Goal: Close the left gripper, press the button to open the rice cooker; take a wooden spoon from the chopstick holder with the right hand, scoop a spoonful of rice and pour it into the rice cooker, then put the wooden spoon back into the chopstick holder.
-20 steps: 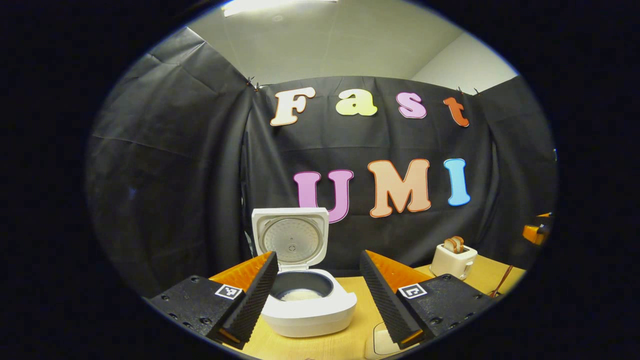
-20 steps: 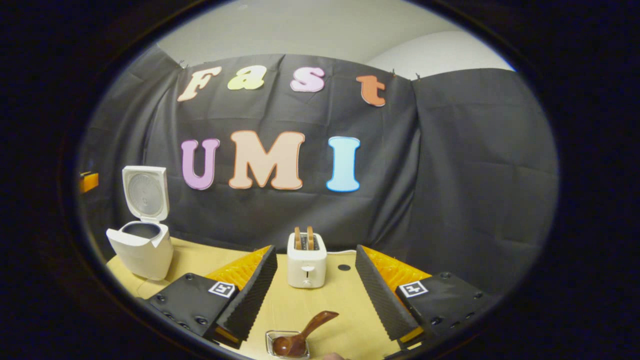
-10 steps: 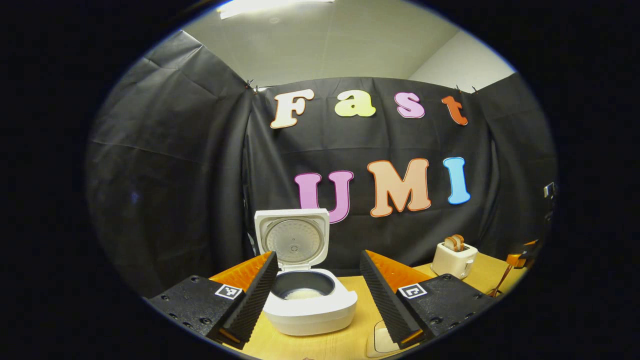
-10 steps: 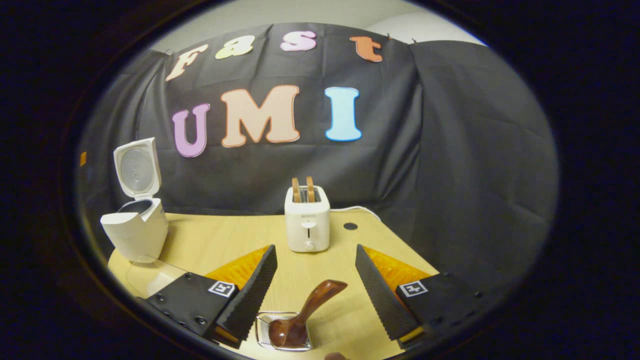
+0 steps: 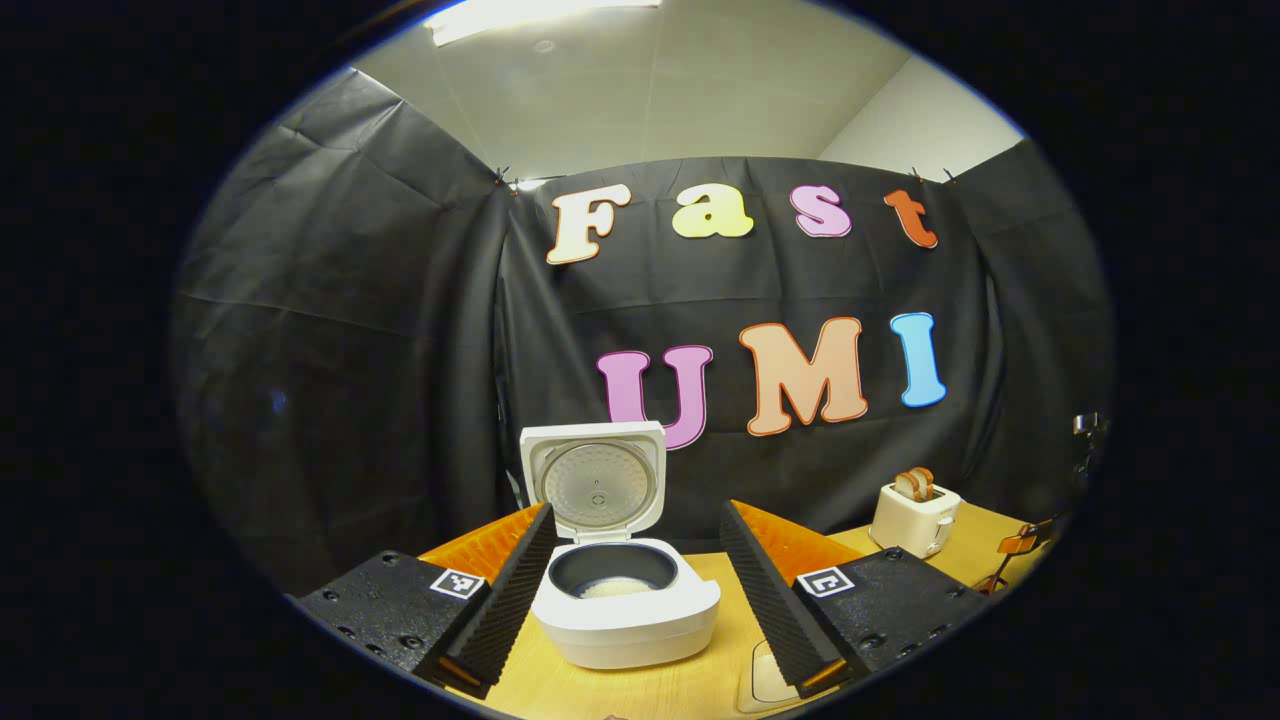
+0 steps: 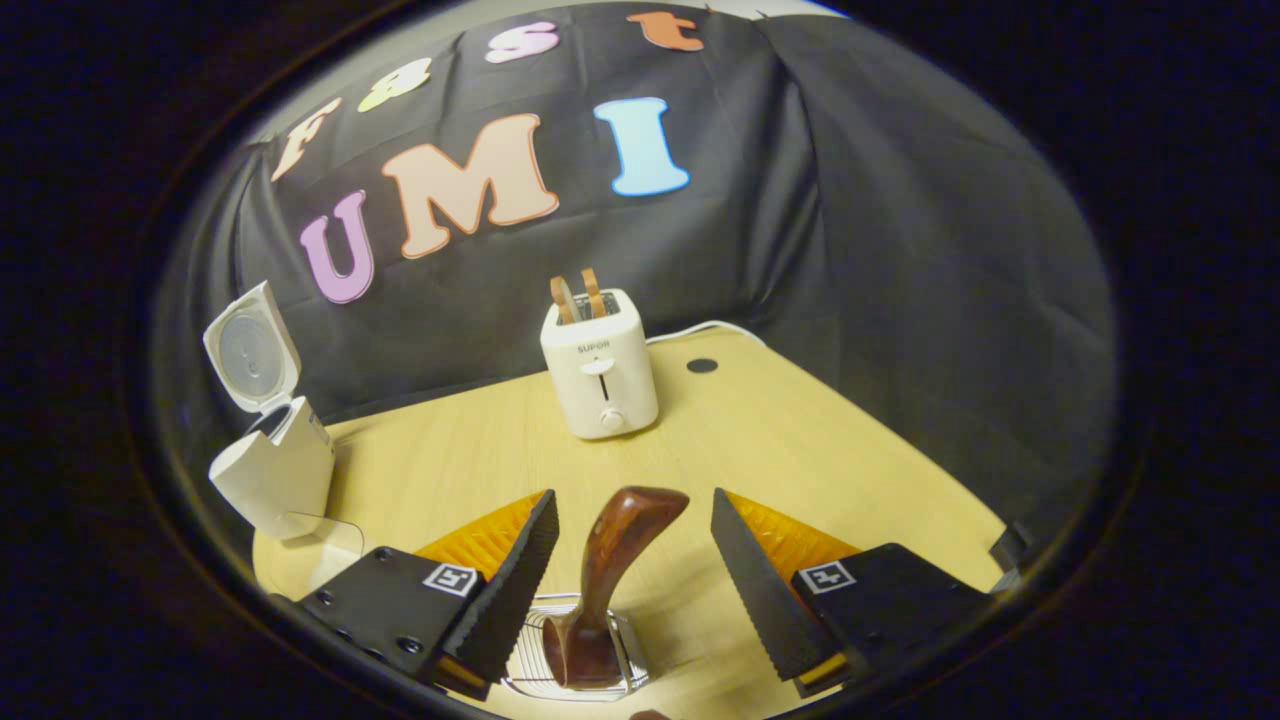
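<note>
Between the right tool's spread fingers in the right gripper view, wooden spoon stands tilted in wire chopstick holder on the bench, handle top leaning up toward the right finger, bowl down in the holder. Neither finger touches the spoon; gaps on both sides, tool wide apart and empty. That view also has white toaster with two slices up, beyond the spoon, and rice cooker far off to the left, lid up, seen side-on.

Left gripper view gives what the other can't: the cooker's inside, dark pot with a patch of white rice at the bottom, lid upright behind it. Left tool is wide apart too, holding nothing, cooker framed between its fingers but farther off, not touched. Toaster sits small at right, near the bench's back edge. Pale container corner shows at the bottom edge by the right-hand finger; contents cannot tell.
</note>
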`<state>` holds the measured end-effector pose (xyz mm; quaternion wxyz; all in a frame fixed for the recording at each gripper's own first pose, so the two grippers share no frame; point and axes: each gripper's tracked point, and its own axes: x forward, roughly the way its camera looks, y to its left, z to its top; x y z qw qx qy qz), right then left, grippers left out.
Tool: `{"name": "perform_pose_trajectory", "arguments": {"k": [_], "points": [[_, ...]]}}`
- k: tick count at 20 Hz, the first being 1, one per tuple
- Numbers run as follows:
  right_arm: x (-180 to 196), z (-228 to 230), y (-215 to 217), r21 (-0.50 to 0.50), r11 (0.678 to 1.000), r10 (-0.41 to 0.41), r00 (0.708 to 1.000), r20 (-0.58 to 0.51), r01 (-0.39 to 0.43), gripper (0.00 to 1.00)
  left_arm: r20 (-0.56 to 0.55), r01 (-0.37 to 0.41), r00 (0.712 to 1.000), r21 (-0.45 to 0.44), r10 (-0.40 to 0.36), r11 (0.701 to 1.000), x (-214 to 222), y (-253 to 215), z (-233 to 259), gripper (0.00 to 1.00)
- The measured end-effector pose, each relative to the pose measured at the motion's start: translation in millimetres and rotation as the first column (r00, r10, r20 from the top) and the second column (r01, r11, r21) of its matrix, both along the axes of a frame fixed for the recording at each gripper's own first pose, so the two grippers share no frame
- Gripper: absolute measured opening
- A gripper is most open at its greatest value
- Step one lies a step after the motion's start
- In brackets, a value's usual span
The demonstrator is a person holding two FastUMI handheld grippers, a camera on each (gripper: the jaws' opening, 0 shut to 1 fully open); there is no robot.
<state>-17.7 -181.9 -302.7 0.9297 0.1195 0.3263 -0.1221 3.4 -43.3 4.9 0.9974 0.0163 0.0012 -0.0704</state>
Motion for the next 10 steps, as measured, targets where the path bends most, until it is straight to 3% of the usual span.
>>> {"name": "perform_pose_trajectory", "arguments": {"k": [3, 6, 7, 10], "points": [[-2.1, -21.5, 4.9, 0.071, 0.997, -0.013, 0.999, -0.049, 0.016, 0.99, -0.001, -0.005, 1.0, 0.007, 0.005, 1.0, -2.5, -0.2, 1.4, 0.97], [-6.1, -33.8, 11.3, 0.124, 0.992, -0.006, 0.997, -0.077, 0.015, 0.88, 0.003, -0.01, 1.0, 0.009, 0.01, 1.0, -5.0, 0.1, 3.8, 0.97], [-6.7, -34.6, 17.0, 0.142, 0.99, 0.004, 0.996, -0.084, 0.008, 0.92, 0.002, -0.012, 1.0, 0.011, 0.012, 1.0, -6.7, 0.9, 3.3, 0.97], [-4.4, -37.9, 22.8, 0.156, 0.988, 0.02, 0.996, -0.088, -0.006, 0.69, -0.002, -0.018, 1.0, 0.012, 0.018, 1.0, -8.8, 2.6, 3.1, 0.97]]}}
